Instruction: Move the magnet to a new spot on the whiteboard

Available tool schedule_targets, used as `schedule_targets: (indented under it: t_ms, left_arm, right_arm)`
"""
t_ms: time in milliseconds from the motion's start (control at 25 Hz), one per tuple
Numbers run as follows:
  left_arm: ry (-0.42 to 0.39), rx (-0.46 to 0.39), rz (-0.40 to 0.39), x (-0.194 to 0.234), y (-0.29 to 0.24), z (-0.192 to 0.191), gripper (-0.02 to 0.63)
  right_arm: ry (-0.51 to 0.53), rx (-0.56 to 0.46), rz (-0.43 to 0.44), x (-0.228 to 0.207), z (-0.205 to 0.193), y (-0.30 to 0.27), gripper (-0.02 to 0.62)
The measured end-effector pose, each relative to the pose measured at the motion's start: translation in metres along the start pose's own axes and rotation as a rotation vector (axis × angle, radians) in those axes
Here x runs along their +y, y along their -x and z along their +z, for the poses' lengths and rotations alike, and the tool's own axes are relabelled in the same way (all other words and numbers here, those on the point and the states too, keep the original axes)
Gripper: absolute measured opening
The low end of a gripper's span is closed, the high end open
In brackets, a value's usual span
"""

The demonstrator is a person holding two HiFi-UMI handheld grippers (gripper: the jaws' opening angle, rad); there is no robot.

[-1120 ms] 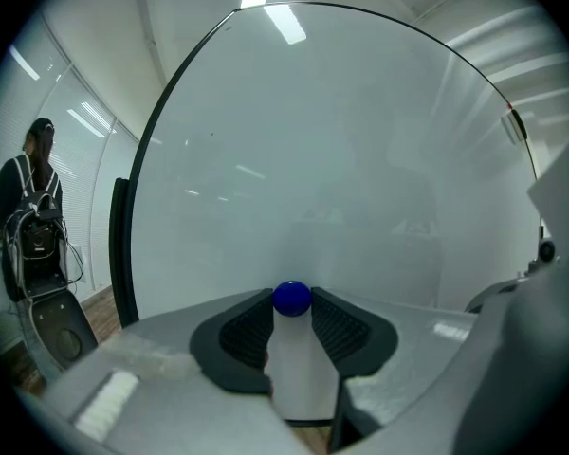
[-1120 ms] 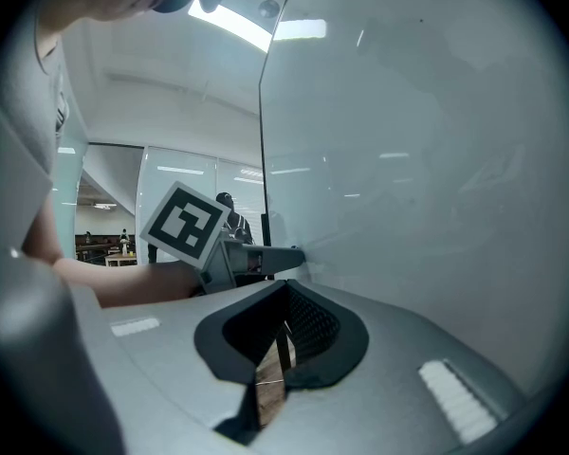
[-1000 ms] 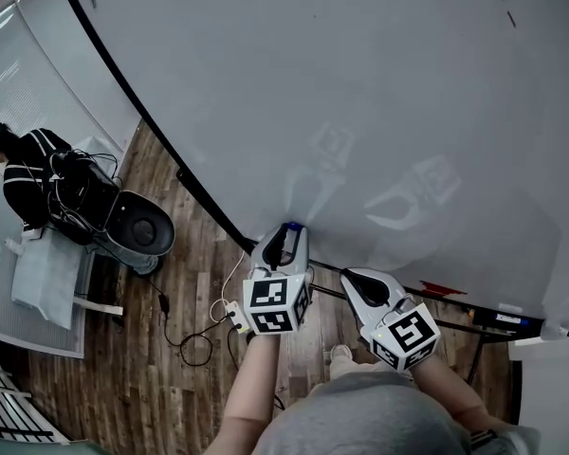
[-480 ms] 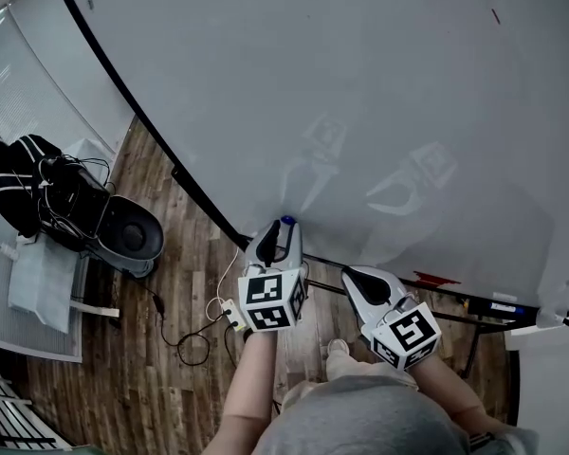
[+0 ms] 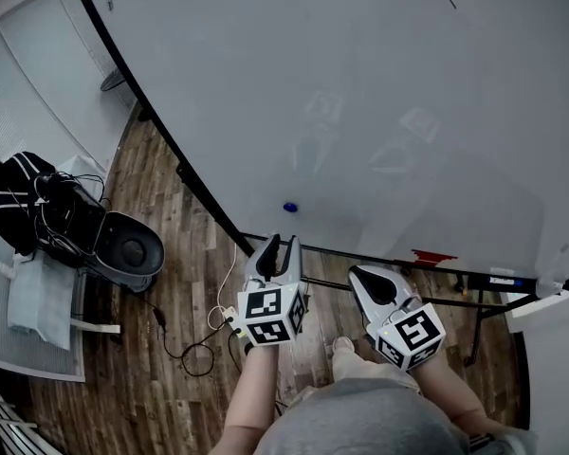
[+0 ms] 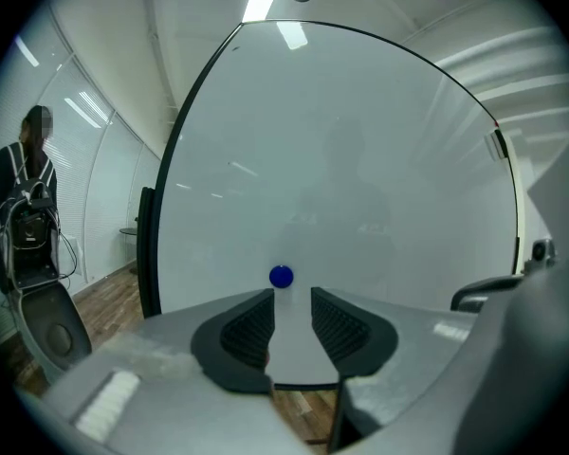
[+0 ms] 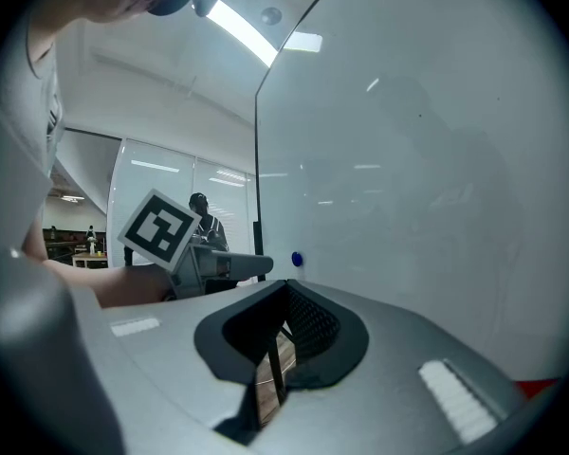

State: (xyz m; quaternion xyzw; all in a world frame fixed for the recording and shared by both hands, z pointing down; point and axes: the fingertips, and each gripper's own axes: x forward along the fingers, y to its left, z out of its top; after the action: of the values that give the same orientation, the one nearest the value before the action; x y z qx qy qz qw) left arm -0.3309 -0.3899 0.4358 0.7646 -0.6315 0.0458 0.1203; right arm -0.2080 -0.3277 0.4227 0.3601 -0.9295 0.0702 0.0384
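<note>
Backs left gripper (image 5: 281, 243) off the blue magnet (image 5: 290, 207), jaws slightly apart, holding nothing. Leaves magnet stuck just above the lower edge of the whiteboard (image 5: 360, 83), near its left corner: round, so long axis cannot be told. Holds right gripper (image 5: 375, 278) with jaws together, empty.

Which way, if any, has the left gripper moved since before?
Yes: the left gripper pulled back from the whiteboard. Its jaws were at the blue magnet; now they stand clear of it.
</note>
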Motion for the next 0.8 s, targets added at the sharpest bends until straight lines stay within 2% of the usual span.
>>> schedule_targets:
  t_ms: [280, 680, 800]
  left_arm:
    - [0.008, 0.039, -0.044, -0.003, 0.063, -0.029, 0.103]
    - [0.041, 0.024, -0.060, -0.013, 0.151, -0.053, 0.011]
    - [0.044, 0.018, -0.076, -0.021, 0.174, -0.058, 0.005]
  right_arm:
    - [-0.005, -0.008, -0.052, 0.042, -0.007, 0.025, -0.002]
    - [0.006, -0.010, -0.081, 0.100, -0.020, 0.070, -0.002]
    - [0.013, -0.014, -0.084, 0.113, -0.022, 0.082, -0.002]
